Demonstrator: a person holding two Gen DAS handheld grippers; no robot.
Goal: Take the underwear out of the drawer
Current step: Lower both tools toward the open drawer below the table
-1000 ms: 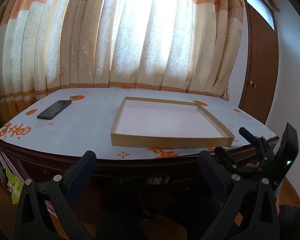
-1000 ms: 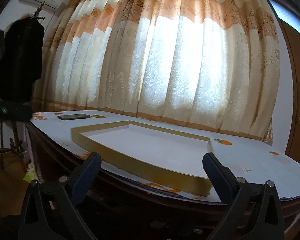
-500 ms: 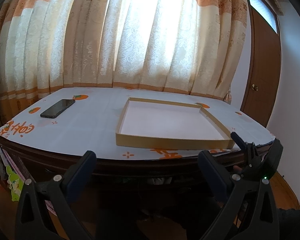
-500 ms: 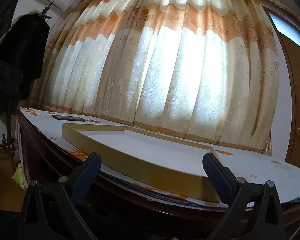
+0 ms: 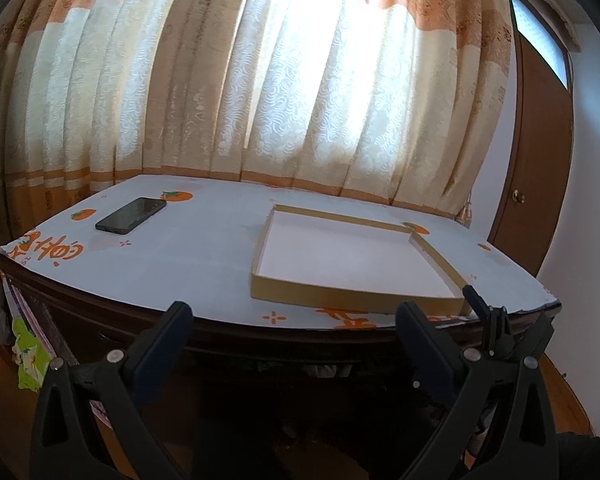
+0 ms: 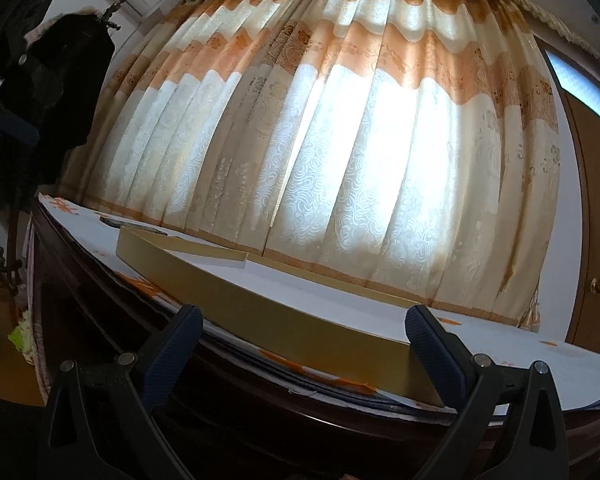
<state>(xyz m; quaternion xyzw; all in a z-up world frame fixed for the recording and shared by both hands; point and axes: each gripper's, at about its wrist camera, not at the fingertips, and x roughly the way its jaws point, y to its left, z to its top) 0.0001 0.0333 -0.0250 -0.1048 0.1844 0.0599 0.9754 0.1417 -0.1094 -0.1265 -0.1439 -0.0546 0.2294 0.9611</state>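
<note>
No underwear shows in either view, and the drawer is lost in the dark front (image 5: 300,364) under the table top; a small pale scrap (image 5: 325,369) shows there. My left gripper (image 5: 294,320) hangs open and empty just in front of the table edge. My right gripper (image 6: 304,320) is open and empty too, low against the table's front edge right of centre. In the left wrist view the right gripper (image 5: 500,332) appears as a black frame at the table's right front corner.
A shallow gold cardboard tray (image 5: 340,294) with a white floor lies on the white, orange-printed table cover (image 5: 180,264); its front wall (image 6: 284,320) fills the right wrist view. A black phone (image 5: 131,215) lies far left. Curtains (image 5: 300,100) hang behind, a brown door (image 5: 536,184) stands at the right, and a dark coat (image 6: 56,92) hangs at the left.
Both grippers have sunk lower toward the table's front edge. The right wrist view has dropped to tray-wall height, so the tray's floor no longer shows. Both stayed open.
</note>
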